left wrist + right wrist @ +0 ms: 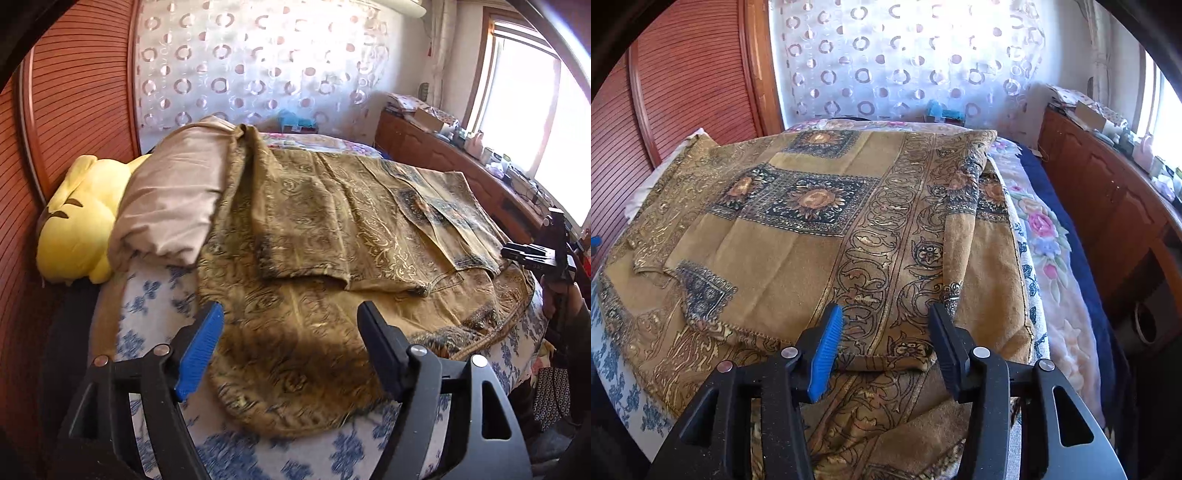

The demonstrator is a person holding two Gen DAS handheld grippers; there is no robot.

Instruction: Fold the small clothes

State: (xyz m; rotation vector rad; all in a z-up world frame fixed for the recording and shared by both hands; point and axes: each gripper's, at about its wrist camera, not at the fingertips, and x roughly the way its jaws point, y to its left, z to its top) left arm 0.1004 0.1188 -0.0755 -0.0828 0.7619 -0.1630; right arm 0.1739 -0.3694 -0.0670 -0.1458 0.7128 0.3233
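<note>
Left wrist view: we see our left gripper (pixel 291 321) w/ jaws spread wide, nothing between them, hovering above the near edge of the cloth (pixel 332 229). The cloth is a brown-gold patterned piece, partly folded, spread over the bed (pixel 155 295); 1 folded layer lies on top, its hem running across the middle of the view. The lower layer reaches toward us & ends in a rounded edge over the blue-flower sheet. Left of the cloth sits a beige pillow (pixel 173 199), touching the cloth's left side, & a yellow plush (pixel 77 221) lies beside the pillow against the wooden headboard (pixel 74 92). At far right the right gripper (pixel 535 254) shows at the bed's edge, near the cloth's right corner; from here we can't tell how far it's open. A cabinet (pixel 443 155) w/ clutter runs under the window (pixel 535 110).

Right wrist view: our right gripper (pixel 886 325) also has jaws well apart, holding nothing; the 2 fingers sit above the folded layer's near hem, 1 on each side of a scrollwork band. The cloth (pixel 812 221) fills most of the view, w/ sunflower squares on the top layer & a bunched fold along its right side. Right of it a floral blanket (pixel 1045 229) covers the bed, then the cabinet (pixel 1108 192). A curtain (pixel 905 62) w/ ring pattern hangs behind
</note>
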